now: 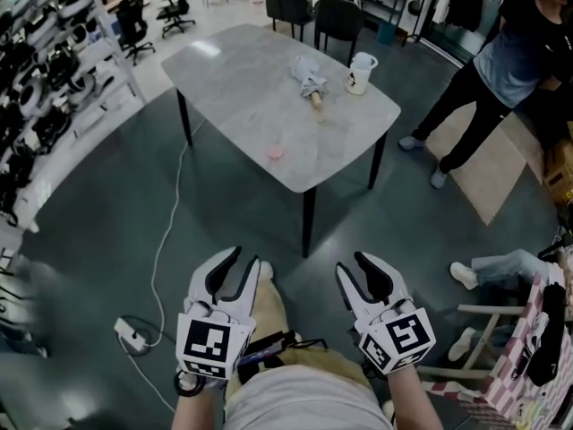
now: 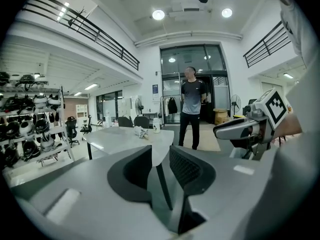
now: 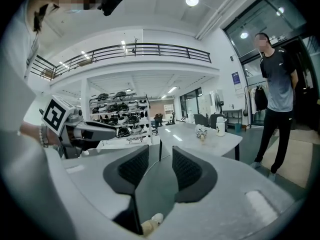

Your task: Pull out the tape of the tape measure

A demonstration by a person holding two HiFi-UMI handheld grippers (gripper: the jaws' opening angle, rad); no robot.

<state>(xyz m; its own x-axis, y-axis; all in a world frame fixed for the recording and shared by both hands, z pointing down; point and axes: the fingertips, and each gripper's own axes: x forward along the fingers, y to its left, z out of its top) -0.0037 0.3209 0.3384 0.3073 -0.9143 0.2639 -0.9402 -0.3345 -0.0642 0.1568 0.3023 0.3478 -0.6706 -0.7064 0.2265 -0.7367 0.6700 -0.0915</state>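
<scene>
No tape measure can be made out for sure; a small pink object (image 1: 276,153) lies near the front edge of the grey table (image 1: 233,106), too small to identify. I stand on the floor well short of the table. My left gripper (image 1: 248,262) is held at waist height with a narrow gap between its jaws and nothing in it; the left gripper view shows the left gripper (image 2: 160,154) pointing at the table. My right gripper (image 1: 351,265) is level with it, also open and empty. In the right gripper view the right gripper (image 3: 161,156) frames only floor.
On the table lie a folded grey umbrella (image 1: 310,79) and a white jug (image 1: 360,72). Dark chairs (image 1: 336,16) stand behind it. A person (image 1: 501,70) stands at the right. A power strip (image 1: 130,331) with cable lies on the floor; shelves of helmets (image 1: 36,97) line the left.
</scene>
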